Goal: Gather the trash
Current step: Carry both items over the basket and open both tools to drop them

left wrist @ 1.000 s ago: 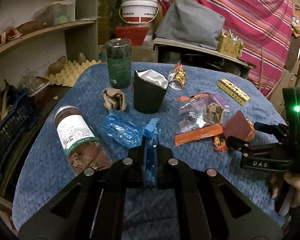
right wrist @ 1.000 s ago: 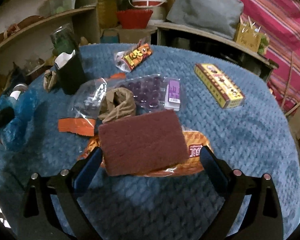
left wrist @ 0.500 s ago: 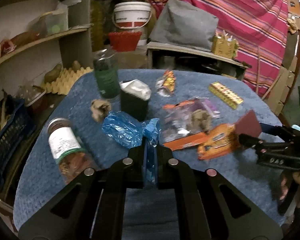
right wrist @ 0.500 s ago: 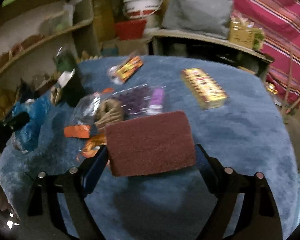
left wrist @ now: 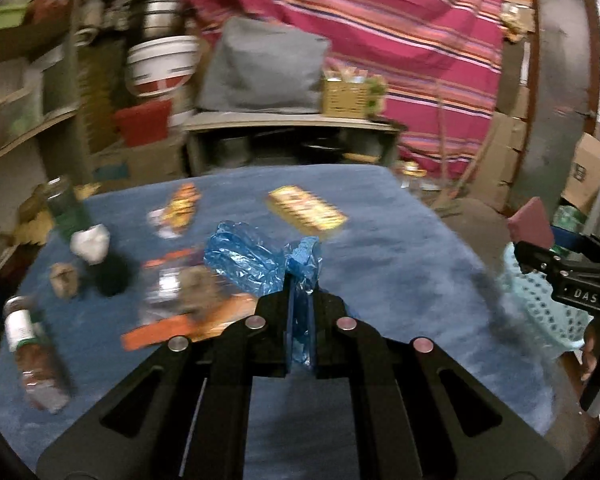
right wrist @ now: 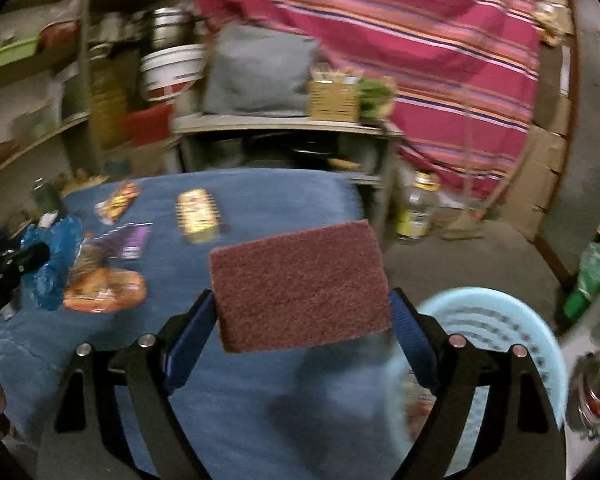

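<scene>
Left of the pale-blue basket point(right wrist: 496, 320), over the blue table point(left wrist: 400, 248), the left gripper point(left wrist: 300, 300) pinches a crumpled blue plastic bag point(left wrist: 252, 256) tight, its tail trailing leftward. The right gripper point(right wrist: 300, 312) clamps a maroon scouring pad point(right wrist: 300, 284), long axis crosswise, nearest the basket, likely for dropping.

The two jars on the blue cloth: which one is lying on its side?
The white-labelled jar at the near left edge lies flat; the green-labelled jar farther back stands upright.
</scene>
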